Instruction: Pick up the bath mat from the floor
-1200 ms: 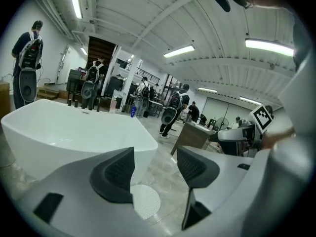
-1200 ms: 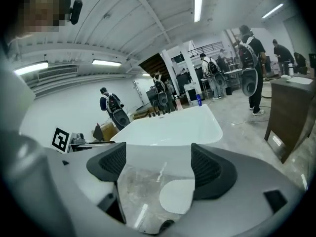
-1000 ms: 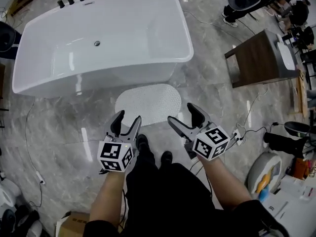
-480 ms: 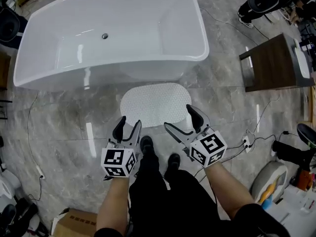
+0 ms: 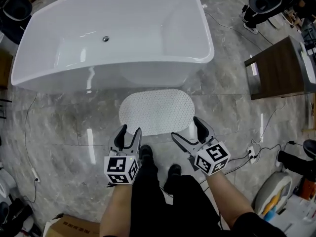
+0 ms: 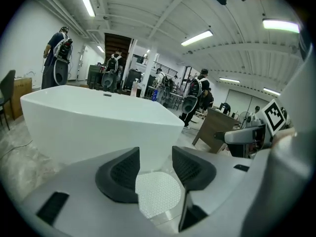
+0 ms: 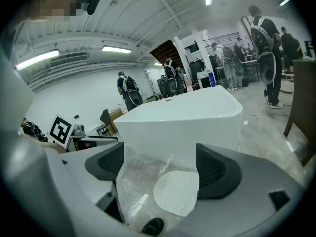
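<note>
Left gripper [image 5: 129,131] empty, jaws just narrowed to half-open, right gripper [image 5: 186,128] empty and wide: either could skid off the white dimpled oval bath mat [image 5: 157,111] lying flush

Bright ceiling tubes [image 6: 196,37] glare off glossy floor [image 5: 91,143]; fisheye-warped edges.

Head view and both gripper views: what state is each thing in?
White oval dotted bath mat: lying flat on the grey marble floor, untouched.
White freestanding bathtub: empty.
Left gripper: open, jaws have just been closing, nothing held between them.
Right gripper: open wide, nothing held between its jaws.
</note>
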`<state>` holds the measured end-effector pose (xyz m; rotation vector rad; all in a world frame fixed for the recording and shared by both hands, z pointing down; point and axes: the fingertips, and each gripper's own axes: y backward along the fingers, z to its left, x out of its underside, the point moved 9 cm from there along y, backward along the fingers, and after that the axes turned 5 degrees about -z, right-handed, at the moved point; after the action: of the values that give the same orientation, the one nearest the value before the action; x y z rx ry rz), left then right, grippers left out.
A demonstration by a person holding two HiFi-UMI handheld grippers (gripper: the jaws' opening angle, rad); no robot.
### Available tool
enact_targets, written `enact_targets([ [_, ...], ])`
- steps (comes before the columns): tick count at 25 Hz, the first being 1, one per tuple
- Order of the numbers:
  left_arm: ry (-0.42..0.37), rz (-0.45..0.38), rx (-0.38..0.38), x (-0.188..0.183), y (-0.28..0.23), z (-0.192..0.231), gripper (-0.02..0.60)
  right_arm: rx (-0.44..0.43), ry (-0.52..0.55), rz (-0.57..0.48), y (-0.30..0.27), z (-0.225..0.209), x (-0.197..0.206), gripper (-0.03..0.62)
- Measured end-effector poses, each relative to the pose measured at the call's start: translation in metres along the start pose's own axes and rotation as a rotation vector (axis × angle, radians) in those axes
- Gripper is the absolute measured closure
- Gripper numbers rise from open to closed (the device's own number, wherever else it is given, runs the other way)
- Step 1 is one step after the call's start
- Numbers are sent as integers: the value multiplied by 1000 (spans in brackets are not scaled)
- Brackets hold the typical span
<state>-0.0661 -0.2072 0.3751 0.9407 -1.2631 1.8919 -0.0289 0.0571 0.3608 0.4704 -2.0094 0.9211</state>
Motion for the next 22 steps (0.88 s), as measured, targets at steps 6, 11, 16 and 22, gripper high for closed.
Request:
enact_targets([
  [6, -2, 0, -14, 43, -26, 12, 370, -27, 0, -4, -32, -19, 41, 146],
  [11, -19, 6, 8, 75, -53, 32, 370, -46, 10, 8, -55, -39, 81, 141],
  [16, -26, 14, -10, 110, -85, 61, 370, -48, 8, 7, -88, -66, 121, 137],
  [22, -53, 12, 2, 162, -117, 82, 370, -51, 36, -22, -129, -96, 165, 137],
])
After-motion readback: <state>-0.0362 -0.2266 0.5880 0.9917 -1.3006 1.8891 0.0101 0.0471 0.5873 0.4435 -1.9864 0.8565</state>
